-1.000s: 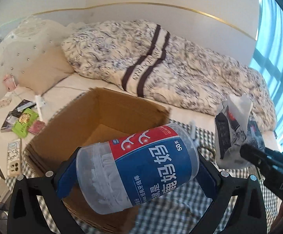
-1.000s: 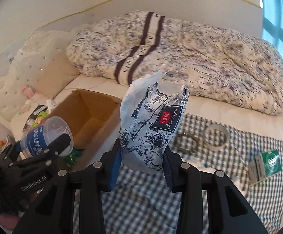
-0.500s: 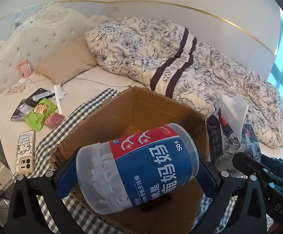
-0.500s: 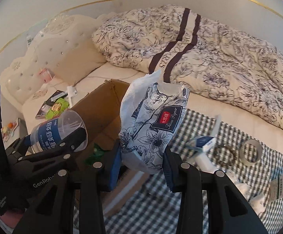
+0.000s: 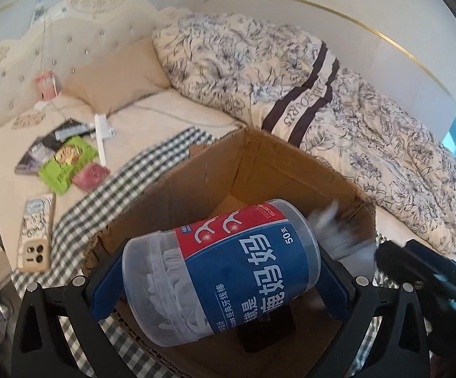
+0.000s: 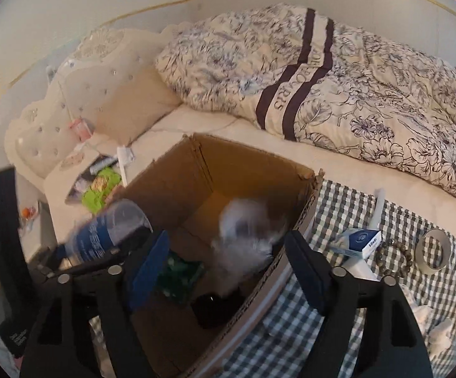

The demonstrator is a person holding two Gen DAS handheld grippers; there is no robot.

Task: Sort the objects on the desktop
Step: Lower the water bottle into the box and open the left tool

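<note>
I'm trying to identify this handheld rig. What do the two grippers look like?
Both look alike: the left gripper and the right gripper each have a matte black forked frame with cut-out slots, round silver screw heads near the finger bases, and blue pads lining the inner faces of the fingers. No cables or sleeves show.

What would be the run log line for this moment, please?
left gripper: shut on floss pick jar above cardboard box | right gripper: open | tissue pack: blurred, inside box
</note>
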